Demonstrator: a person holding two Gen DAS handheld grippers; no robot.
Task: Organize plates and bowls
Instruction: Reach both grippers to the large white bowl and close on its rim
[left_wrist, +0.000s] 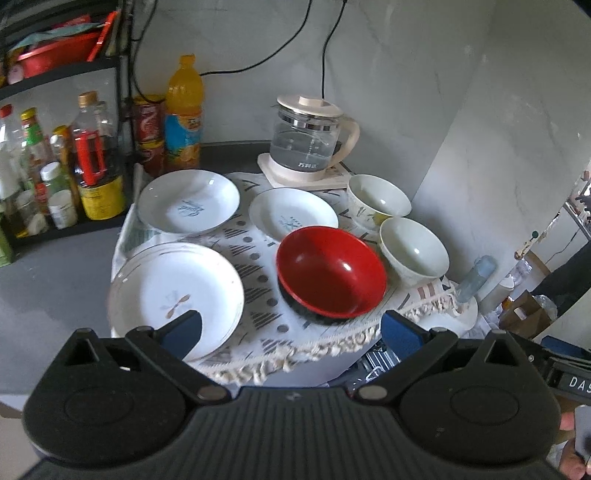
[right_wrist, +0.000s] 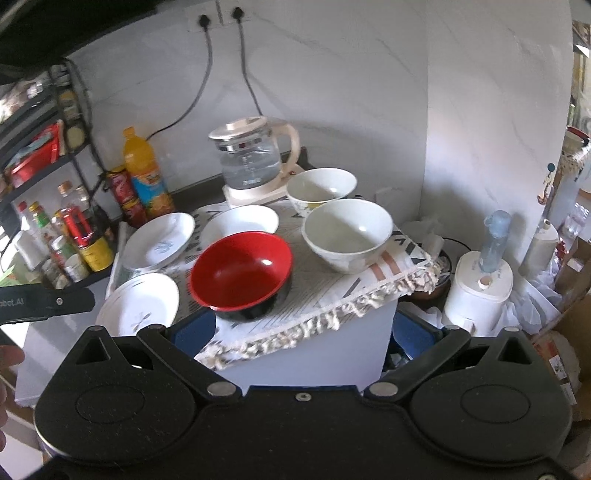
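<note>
Both my tongs are spread wide with nothing between the pads: my left gripper (left_wrist: 291, 332) hangs over the near edge of the table (left_wrist: 365, 354), my right gripper (right_wrist: 303, 328) just off its near right corner.

Six pieces out on the fringed cloth (left_wrist: 258, 280). The red bowl (left_wrist: 330, 271) sits nearest, by the near edge, red inside, black outside. It looks like lacquered plastic, so I'd guess light, slick, and not likely to chip. I'd pinch its rim, one pad inside and one out. It's empty.

Along the right edge, the front white bowl (left_wrist: 413, 251), and behind it the back white bowl (left_wrist: 378, 201) with a painted outside. Both look ceramic: heavier, glazed, breakable. Rim grip again, firmly. Nothing in either that I can see.

Three shallow white plates: the near plate (left_wrist: 177, 295) at the near left corner, the far left plate (left_wrist: 188, 203), the middle plate (left_wrist: 293, 214) behind the red bowl. Stiff, slippery, thin-lipped; I'd take each by its raised rim. All bare.

At the far edge, the glass kettle (left_wrist: 312, 140) on its base holds some clear water.
</note>
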